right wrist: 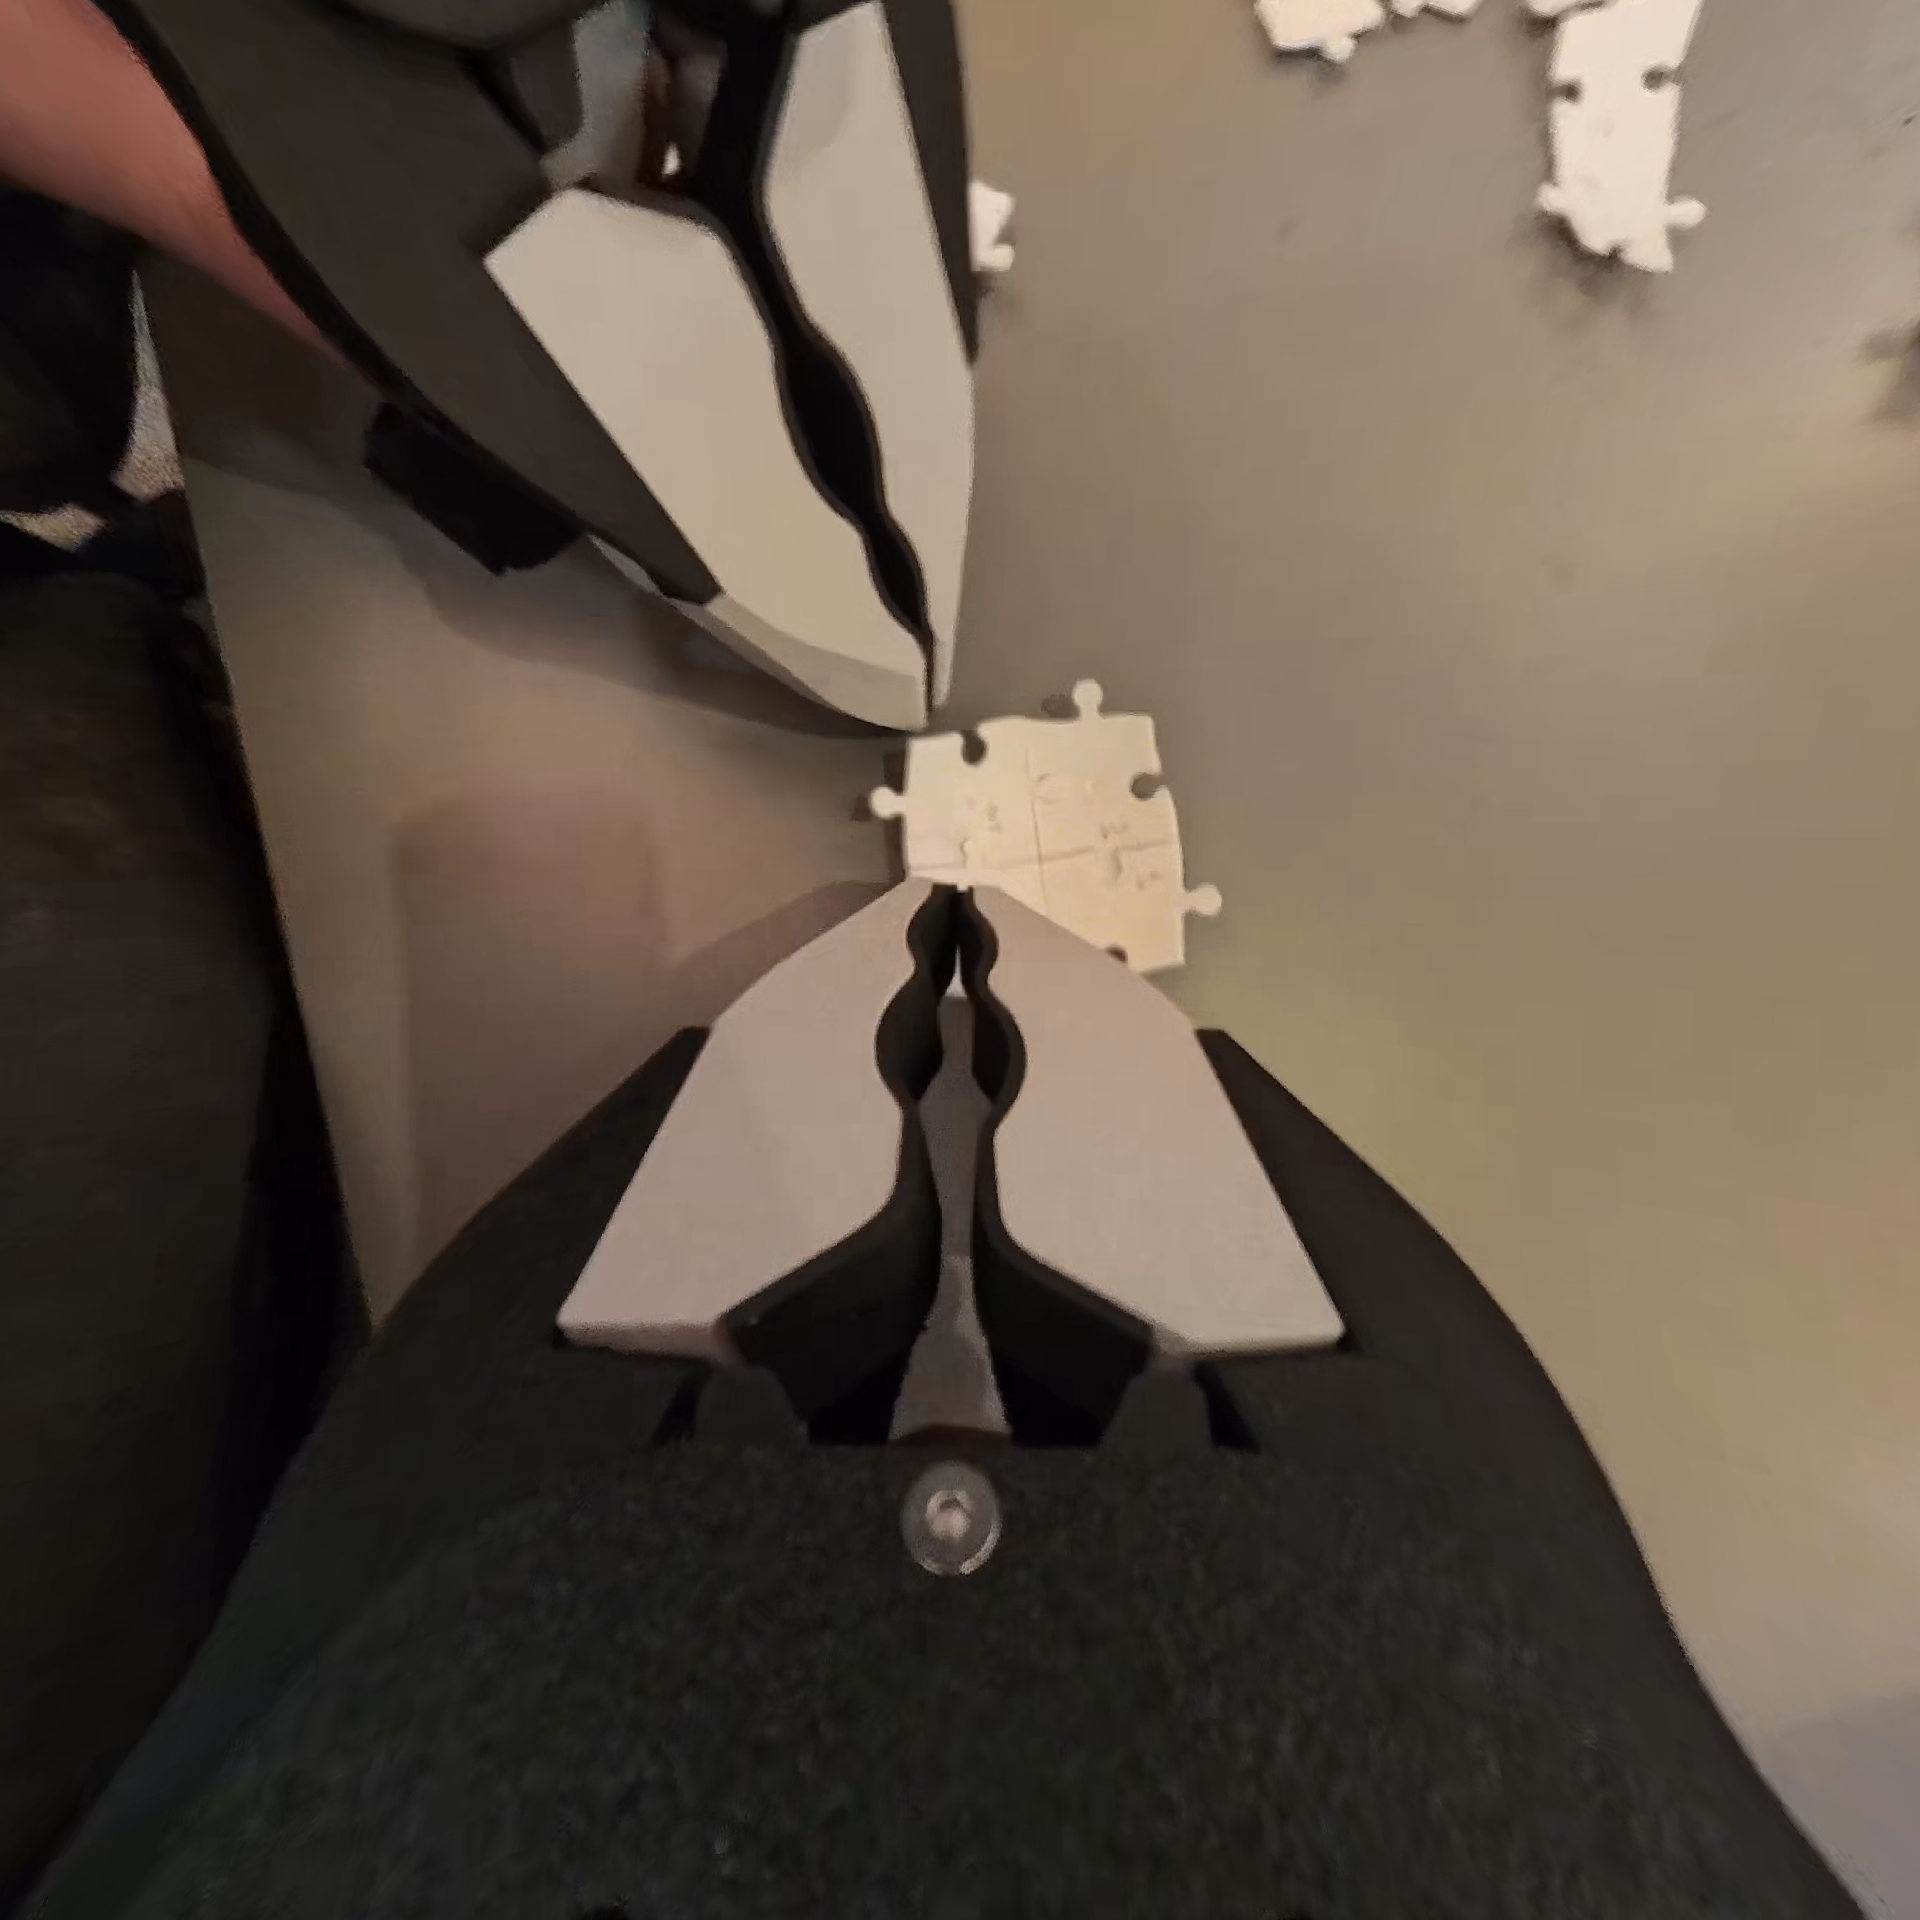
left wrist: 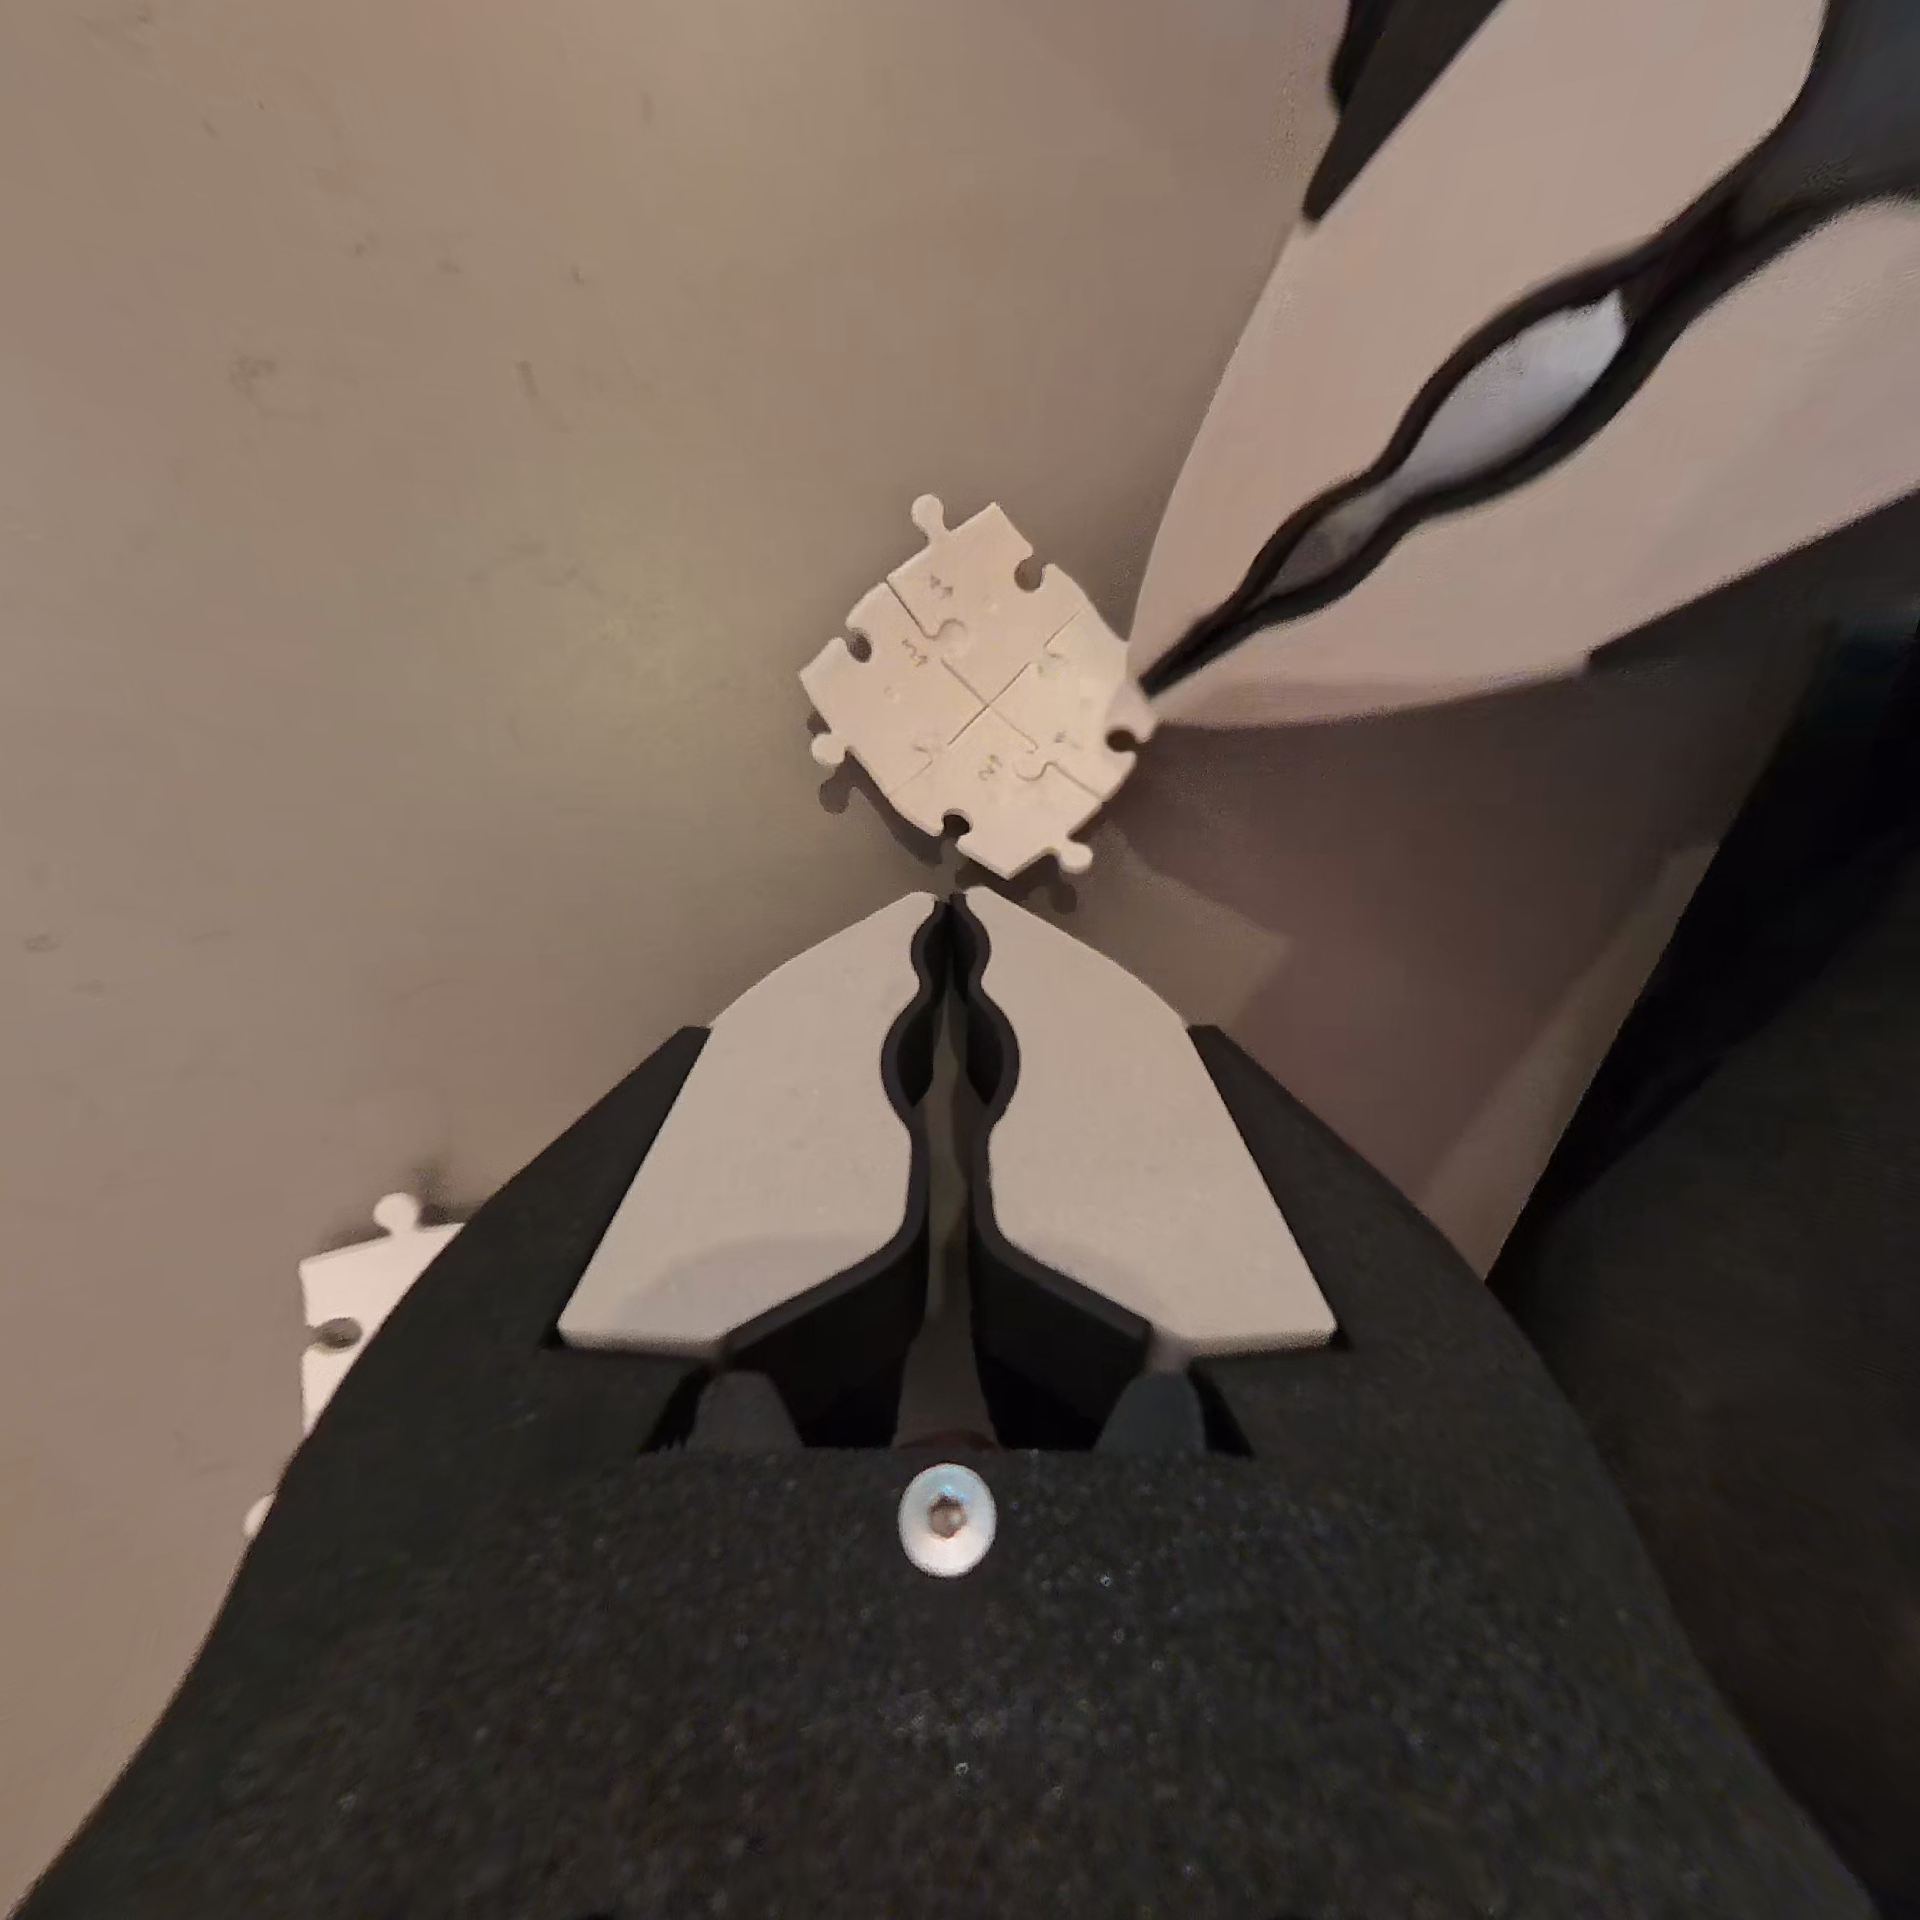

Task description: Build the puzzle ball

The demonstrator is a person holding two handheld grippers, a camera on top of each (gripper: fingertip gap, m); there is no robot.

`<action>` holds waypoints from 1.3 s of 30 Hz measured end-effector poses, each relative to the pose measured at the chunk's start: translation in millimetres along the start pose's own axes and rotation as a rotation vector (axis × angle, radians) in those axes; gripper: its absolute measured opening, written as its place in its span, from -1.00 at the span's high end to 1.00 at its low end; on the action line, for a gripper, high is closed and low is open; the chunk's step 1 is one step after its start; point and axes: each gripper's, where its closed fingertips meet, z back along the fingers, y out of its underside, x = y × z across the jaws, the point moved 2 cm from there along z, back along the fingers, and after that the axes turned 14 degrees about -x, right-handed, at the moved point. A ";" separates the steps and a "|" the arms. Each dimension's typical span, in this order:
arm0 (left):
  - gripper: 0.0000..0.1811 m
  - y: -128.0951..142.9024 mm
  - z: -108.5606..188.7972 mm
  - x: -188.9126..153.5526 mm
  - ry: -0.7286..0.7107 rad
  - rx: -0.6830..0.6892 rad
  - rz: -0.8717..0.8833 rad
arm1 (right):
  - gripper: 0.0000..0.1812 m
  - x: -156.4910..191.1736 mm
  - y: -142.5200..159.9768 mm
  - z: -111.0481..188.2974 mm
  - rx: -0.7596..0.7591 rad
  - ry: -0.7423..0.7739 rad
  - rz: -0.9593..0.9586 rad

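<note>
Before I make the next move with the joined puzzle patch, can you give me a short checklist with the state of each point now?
1. Joined puzzle patch lies on the grey table, four pieces interlocked: ok.
2. Left gripper fingers closed, nothing seen between them, tips just short of the patch's near edge: ok.
3. Right gripper fingers closed at the patch's edge; pinching a tab or only touching: cannot tell.
4. Seams fully flush: cannot tell; lines show between pieces.
5. Spare pieces available: ok, white strip and one loose piece lie apart.
</note>
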 end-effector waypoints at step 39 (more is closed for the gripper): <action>1.00 -0.8 11.3 -6.2 -0.011 -0.034 -0.011 | 1.00 -20.2 7.9 -19.1 0.056 0.099 -0.041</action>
